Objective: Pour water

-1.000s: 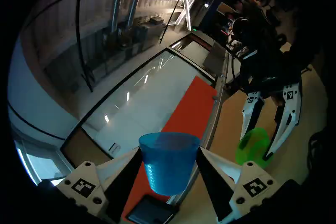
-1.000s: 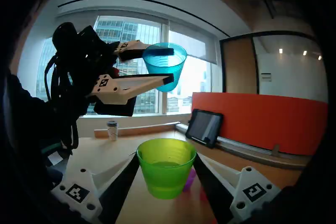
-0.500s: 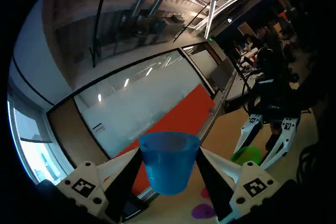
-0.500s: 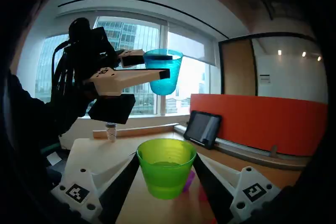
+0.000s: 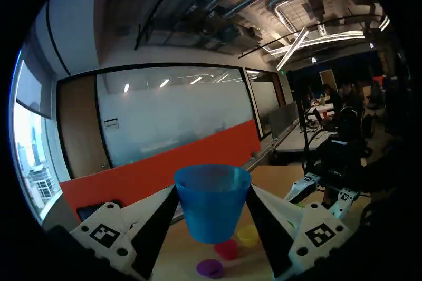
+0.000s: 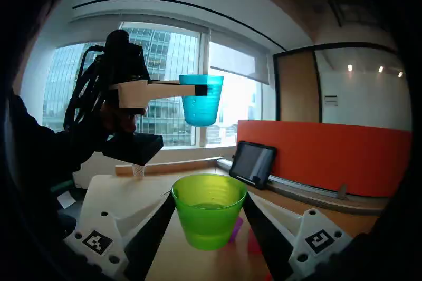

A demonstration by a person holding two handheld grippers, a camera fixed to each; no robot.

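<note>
**Blue cup [image 5: 212, 202] held upright, high above green cup [image 6: 209, 210]**

Left gripper [image 5: 212, 195] – jaws part-open, closed in on the blue cup, one finger pressing each side wall. In the left gripper view the cup sits dead centre, slightly toward 6 o'clock, rim level. In the right gripper view the same cup is at about 12 o'clock, upright and in the air, well above the desk [image 6: 113, 194]. The hand and cables holding that gripper are at 10 o'clock.

Right gripper [image 6: 209, 202] – jaws part-open and clamped on the green cup from both sides, low centre at 6 o'clock in the right gripper view. The cup is upright, and what looks like a little liquid shows inside it. I cannot tell whether its base touches the desk.

In the left gripper view, small purple [image 5: 210, 268], red [image 5: 227, 248] and yellow [image 5: 248, 234] cups sit on the desk at 6 o'clock, below the blue cup.

In the right gripper view, a tablet [image 6: 254, 161] leans against the orange panel [image 6: 327, 154] at 3 o'clock. A window [image 6: 163, 117] is behind the blue cup.
</note>
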